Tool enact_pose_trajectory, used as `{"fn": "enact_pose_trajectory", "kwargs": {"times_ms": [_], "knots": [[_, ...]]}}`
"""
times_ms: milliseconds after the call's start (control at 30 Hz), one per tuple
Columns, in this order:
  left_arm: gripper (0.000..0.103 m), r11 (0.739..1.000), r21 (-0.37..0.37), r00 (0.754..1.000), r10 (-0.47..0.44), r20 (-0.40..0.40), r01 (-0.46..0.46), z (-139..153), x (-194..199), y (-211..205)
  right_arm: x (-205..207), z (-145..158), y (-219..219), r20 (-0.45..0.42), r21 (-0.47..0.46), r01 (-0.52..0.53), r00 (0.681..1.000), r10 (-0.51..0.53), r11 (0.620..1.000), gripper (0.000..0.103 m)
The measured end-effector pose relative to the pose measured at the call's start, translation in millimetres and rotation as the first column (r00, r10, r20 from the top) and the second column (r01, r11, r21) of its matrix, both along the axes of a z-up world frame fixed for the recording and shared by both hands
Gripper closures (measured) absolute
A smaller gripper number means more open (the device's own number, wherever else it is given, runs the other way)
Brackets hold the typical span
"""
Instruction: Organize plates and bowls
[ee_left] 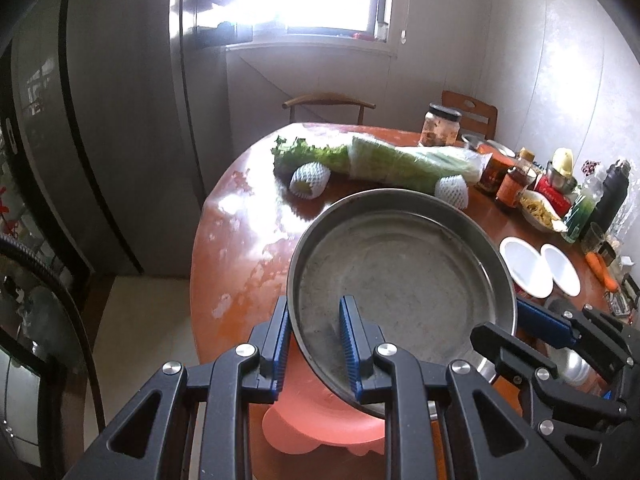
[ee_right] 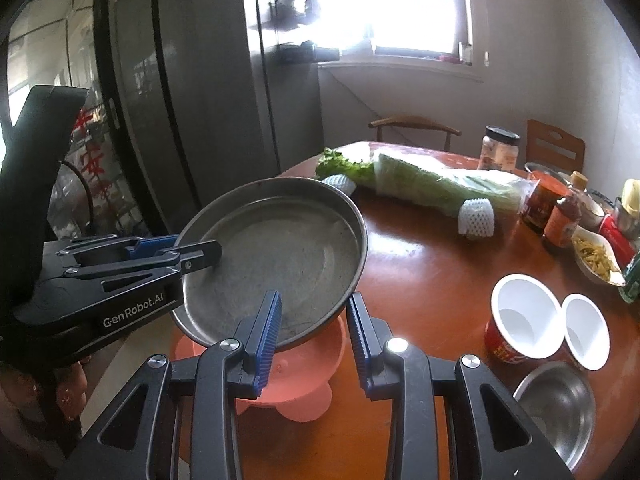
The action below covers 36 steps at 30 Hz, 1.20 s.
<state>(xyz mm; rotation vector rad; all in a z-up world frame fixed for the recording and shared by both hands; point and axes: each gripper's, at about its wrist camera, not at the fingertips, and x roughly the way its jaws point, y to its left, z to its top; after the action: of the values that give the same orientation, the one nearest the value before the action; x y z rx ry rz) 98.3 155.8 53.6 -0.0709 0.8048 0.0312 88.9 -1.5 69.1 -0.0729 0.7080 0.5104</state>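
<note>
Pan: round steel pan point(ee_left: 400, 276), empty inside, tilted and lifted clear of the wooden table point(ee_left: 248, 248), held at its rim from two sides.
Left gripper: left gripper point(ee_left: 316, 344) clamped on the pan's near rim; one blue pad inside the wall, one outside.
Right gripper: right gripper point(ee_right: 314, 334) clamped on the pan's rim the same way, one pad in, one out; in the left wrist view it shows at the pan's right edge.
Pink plate: pink plastic plate point(ee_right: 296, 376) on the table straight under the pan, mostly covered by it; nothing seen on the visible part.
Paper cups: two white-lined cups, larger point(ee_right: 524, 320) and smaller point(ee_right: 586, 330), right of the pan, touching each other, both empty.
Steel bowl: small steel bowl point(ee_right: 556, 408) right of the pan, nearer than the cups, empty.
Snack bag: open bag point(ee_right: 596, 258) right of the pan beyond the cups, yellow strips inside.
Jar: clear jar with black lid point(ee_right: 500, 150) beyond the pan at the table's far side, pale contents, can't tell what.
Greens: bagged leafy vegetables point(ee_right: 436, 186) lying beyond the pan, foam-netted fruit point(ee_right: 476, 216) just beside them.
Bottles: sauce bottles point(ee_right: 562, 222) right of the greens, contents unclear.
</note>
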Motion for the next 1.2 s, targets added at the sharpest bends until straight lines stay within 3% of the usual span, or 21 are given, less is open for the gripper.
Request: {"fn": "enact_pose_trajectory", "kwargs": {"times_ms": [500,1200], "knots": [[0.078,1.0,-0.001,0.998,0.026,-0.062,-0.026,-55,4,13,17,-57,20,-0.077,-0.059,-0.056,0.996,0.051,0.997,0.068],[0.078,0.998,0.054,0.998,0.027,-0.052,-0.024,-71,5,3,22,-78,21,-0.1,-0.086,-0.05,0.994,0.041,0.995,0.068]]}}
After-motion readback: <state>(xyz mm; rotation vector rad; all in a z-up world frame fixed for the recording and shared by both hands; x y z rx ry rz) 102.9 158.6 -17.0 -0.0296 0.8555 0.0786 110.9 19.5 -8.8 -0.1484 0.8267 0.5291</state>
